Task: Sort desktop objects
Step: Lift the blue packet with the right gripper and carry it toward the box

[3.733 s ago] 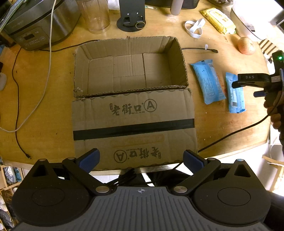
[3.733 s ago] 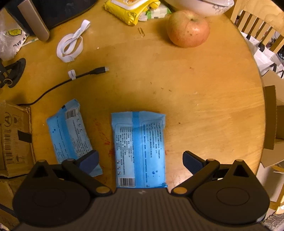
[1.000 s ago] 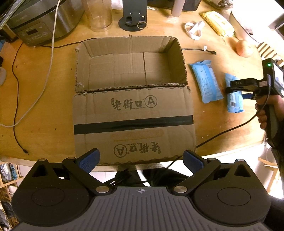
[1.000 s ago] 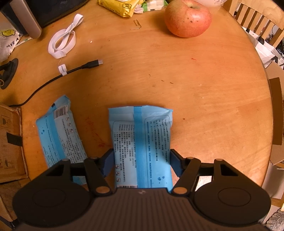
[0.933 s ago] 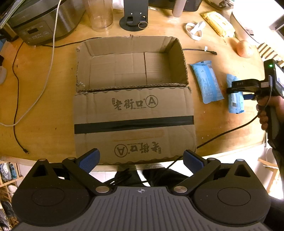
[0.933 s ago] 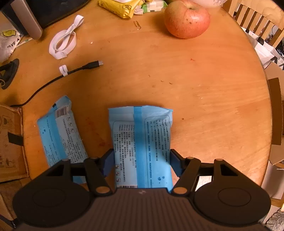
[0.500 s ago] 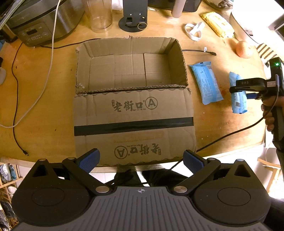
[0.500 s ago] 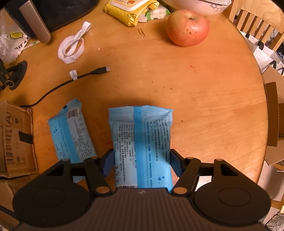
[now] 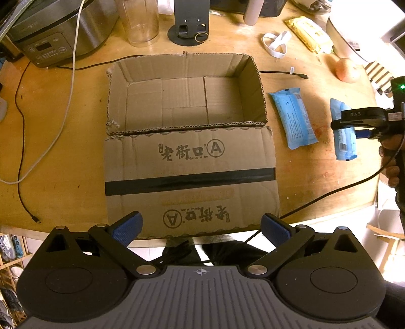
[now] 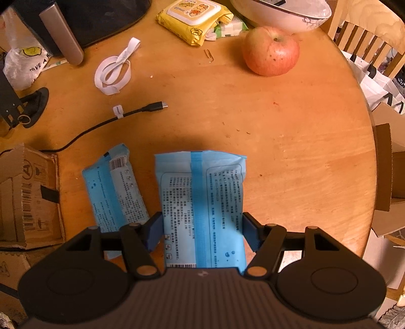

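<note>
A round wooden worktop (image 10: 291,151). The right claw (image 10: 201,231) pinches a blue wipes packet (image 10: 202,202) by both long edges. A second packet (image 10: 116,192) lies beside it, the open cardboard box (image 9: 187,93) left. Best lift level, clearing the box wall. The left claw (image 9: 201,225) hovers spread, holding nothing.

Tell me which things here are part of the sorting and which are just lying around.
Job:
held blue packet in right claw
second blue packet
cardboard box

Lying about:
apple
yellow wipes pack
white strap
black cable
rice cooker
</note>
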Demonstrator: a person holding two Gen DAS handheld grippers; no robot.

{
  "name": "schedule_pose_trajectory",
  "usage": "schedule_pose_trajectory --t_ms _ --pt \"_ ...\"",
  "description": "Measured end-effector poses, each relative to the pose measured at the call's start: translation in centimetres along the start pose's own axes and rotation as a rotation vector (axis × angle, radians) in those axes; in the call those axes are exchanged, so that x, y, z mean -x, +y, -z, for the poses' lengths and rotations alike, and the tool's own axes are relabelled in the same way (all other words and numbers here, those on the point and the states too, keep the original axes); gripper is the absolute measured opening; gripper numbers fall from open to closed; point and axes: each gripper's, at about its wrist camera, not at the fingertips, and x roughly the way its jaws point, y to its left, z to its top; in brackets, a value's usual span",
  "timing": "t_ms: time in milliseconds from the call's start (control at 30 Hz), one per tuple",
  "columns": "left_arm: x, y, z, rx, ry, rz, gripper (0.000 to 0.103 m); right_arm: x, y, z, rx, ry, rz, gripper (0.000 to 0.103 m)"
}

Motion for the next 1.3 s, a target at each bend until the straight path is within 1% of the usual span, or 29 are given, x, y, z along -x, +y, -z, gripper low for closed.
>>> schedule_pose_trajectory --t_ms 533,967,1300 --pt "-0.1 0.2 -0.1 0.002 0.003 0.008 0.103 2.3 0.6 -0.1 0.023 0.003 -0.005 0.064" --pt "-0.1 0.3 -0.1 0.004 0.004 0.015 0.103 5.3 0.9 -0.4 0.032 -0.013 0.003 0.065" --pt "-0.2 0.4 0.0 0.007 0.003 0.019 0.103 6.2 1.3 -0.4 0.037 -0.017 -0.003 0.065"
